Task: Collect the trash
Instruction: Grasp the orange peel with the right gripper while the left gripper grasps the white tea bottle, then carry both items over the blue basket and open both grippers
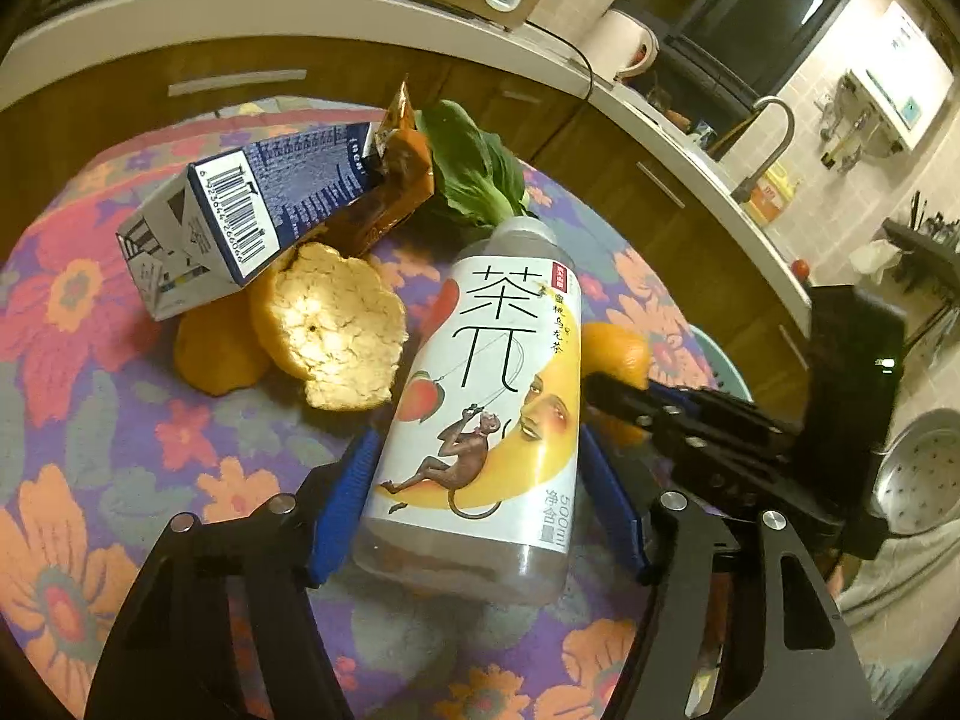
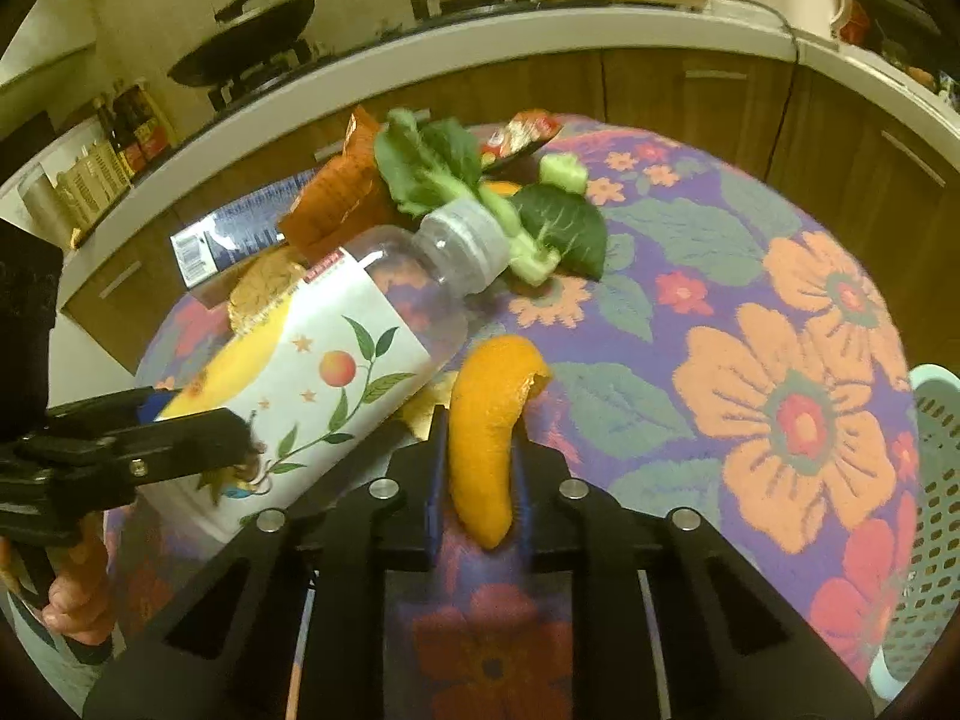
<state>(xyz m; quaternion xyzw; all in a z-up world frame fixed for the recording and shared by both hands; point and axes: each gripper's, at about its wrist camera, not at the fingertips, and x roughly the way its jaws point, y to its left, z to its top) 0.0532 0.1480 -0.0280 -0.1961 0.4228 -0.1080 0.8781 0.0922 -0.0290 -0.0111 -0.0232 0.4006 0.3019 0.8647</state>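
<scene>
My left gripper is shut on a clear plastic tea bottle with a white and yellow label, lifted a little over the flowered tablecloth. The bottle also shows in the right wrist view. My right gripper is shut on a curled strip of orange peel, also seen in the left wrist view. More orange peel, a blue and white carton, an orange snack wrapper and green leaves lie on the table beyond.
A pale green perforated basket stands at the table's right edge. A red wrapper and a cucumber piece lie at the far side. Wooden cabinets and a white counter ring the table. A metal colander is at right.
</scene>
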